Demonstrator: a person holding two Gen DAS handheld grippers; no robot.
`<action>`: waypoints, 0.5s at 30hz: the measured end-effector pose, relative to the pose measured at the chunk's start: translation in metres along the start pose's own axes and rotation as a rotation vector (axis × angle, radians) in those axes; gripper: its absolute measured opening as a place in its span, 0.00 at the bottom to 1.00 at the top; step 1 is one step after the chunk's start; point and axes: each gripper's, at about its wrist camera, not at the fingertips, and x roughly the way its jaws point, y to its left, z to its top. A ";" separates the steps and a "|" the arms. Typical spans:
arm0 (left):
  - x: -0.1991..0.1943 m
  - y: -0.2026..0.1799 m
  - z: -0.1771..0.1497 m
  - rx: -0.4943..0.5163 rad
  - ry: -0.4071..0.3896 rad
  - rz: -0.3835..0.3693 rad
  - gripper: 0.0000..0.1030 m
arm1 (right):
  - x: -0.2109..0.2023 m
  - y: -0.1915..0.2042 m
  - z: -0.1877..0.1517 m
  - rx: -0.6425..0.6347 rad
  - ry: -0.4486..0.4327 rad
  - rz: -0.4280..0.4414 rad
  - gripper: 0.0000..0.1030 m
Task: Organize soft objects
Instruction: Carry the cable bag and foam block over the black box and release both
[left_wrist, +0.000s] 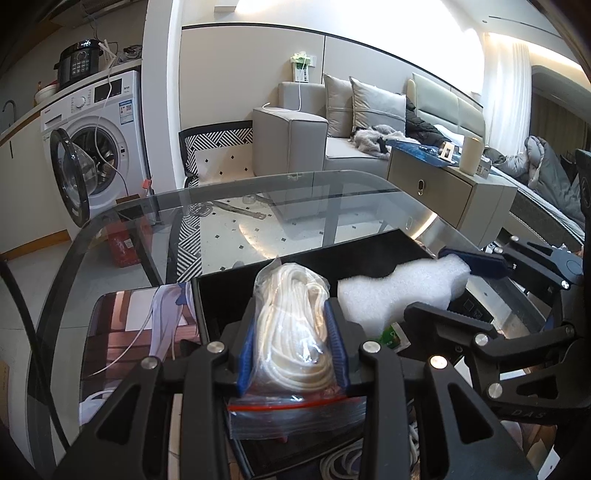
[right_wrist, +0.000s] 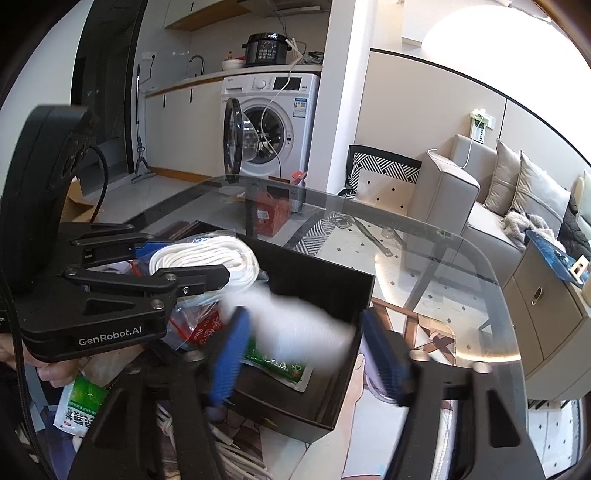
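One black box (right_wrist: 325, 280) sits on the glass counter (left_wrist: 295, 199). The left gripper (left_wrist: 293, 349) jaws clamp one bagged coil of white rope (left_wrist: 291, 325) above the box. The right gripper (right_wrist: 306, 354) jaws stand wide around one blurred white foam piece (right_wrist: 295, 321), not pressing it, over the box with one green packet (right_wrist: 280, 369) inside.

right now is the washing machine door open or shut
Open: the washing machine has its round door swung out to the left, with the drum behind it exposed.

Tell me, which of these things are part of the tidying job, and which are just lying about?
Part of the job:
- bagged white rope, held in left gripper
- white foam piece
- black box
- green packet

Just lying about:
- washing machine
- sofa
- pressure cooker
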 end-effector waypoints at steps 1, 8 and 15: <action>-0.001 0.000 0.000 0.001 0.000 0.002 0.35 | -0.003 -0.002 -0.001 0.008 -0.009 0.003 0.77; -0.021 -0.002 -0.002 0.012 -0.008 -0.001 0.65 | -0.030 -0.017 -0.011 0.071 -0.030 -0.006 0.93; -0.053 -0.004 -0.011 0.013 -0.047 0.002 1.00 | -0.064 -0.029 -0.028 0.144 -0.046 0.036 0.99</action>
